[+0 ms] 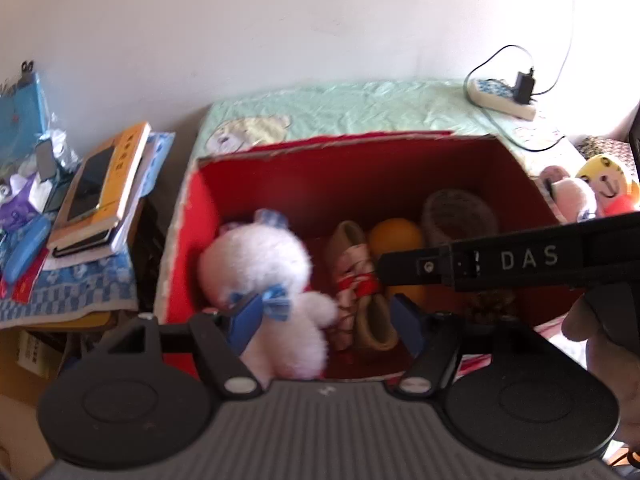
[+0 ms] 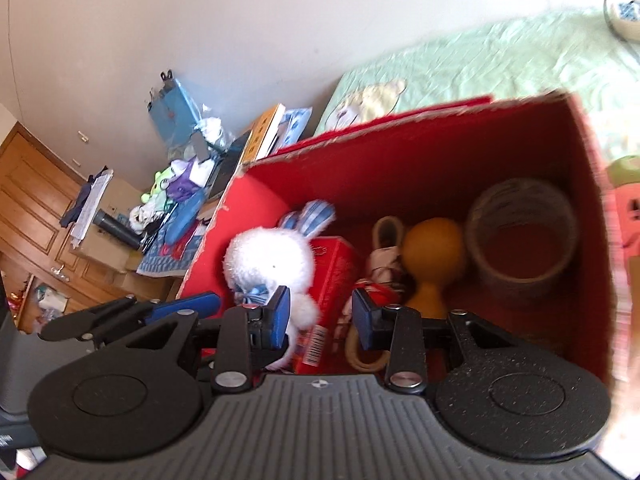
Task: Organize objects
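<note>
A red cardboard box [image 1: 192, 216] [image 2: 440, 152] stands open on the bed. Inside lie a white plush bunny [image 1: 260, 272] [image 2: 268, 264] with blue bows, a small red carton [image 2: 332, 272], a bundle tied with red cord [image 1: 356, 280], an orange gourd-shaped toy [image 1: 396, 236] [image 2: 432, 256] and a roll of tape [image 1: 456, 212] [image 2: 524, 232]. My left gripper [image 1: 326, 316] is open above the bunny and the bundle. My right gripper [image 2: 320, 316] is open over the box, holding nothing; its body crosses the left wrist view [image 1: 500, 264].
More plush toys [image 1: 592, 192] lie on the bed right of the box. A power strip with charger [image 1: 504, 94] sits on the green sheet [image 1: 360, 108]. A cluttered side table with stacked books [image 1: 104, 184] stands left of the bed. A wooden door [image 2: 28, 208] is far left.
</note>
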A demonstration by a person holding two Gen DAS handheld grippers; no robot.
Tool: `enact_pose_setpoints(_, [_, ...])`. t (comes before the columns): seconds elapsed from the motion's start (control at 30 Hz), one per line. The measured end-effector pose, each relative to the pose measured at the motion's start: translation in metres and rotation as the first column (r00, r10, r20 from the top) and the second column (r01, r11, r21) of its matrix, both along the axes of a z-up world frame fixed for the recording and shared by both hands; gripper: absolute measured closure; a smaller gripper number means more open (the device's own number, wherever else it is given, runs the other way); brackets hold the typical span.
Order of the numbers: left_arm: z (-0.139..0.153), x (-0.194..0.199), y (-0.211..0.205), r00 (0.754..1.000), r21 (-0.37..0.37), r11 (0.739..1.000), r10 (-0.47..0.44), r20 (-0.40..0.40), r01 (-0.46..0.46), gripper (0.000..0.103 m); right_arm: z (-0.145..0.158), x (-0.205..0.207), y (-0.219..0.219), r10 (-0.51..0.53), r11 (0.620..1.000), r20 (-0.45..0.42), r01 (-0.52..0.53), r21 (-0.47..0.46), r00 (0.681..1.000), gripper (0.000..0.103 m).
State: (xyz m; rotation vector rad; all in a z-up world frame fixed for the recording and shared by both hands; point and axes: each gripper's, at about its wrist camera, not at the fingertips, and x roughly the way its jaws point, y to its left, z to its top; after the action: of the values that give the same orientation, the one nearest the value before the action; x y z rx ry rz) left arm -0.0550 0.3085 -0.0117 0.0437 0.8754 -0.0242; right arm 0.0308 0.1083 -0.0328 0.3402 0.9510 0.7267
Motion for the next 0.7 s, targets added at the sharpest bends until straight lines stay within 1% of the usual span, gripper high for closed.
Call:
enact_pose_setpoints(0.17, [0.011,-0.002,-0.029,0.998,-0.004,0.999,-0.053,0.026,0.053,0.026,0.009,-0.012,-0.025,-0.040,0.997,0.059,0.043,-0.062,0.997,0.065])
enact_pose_setpoints(0.3, [0.016,-0.004,-0.059,0.995,0.000,0.996,-0.092,0.035,0.093,0.024,0.015,-0.018,-0.053,-0.074,0.995,0.087,0.079,-0.054,0.993,0.065])
enact_pose_setpoints(0.43, [0.021,-0.004,-0.089,0.991,-0.002,0.991,-0.131,0.037,0.131,0.024,0.021,-0.024,-0.087,-0.115,0.992,0.103,0.120,-0.048,0.988,0.065])
enact_pose_setpoints(0.7, [0.026,-0.002,-0.163,0.972,-0.021,0.973,-0.228,0.054,0.229,0.024,0.025,-0.030,-0.162,-0.204,0.974,0.134,0.215,-0.070,0.970,0.065])
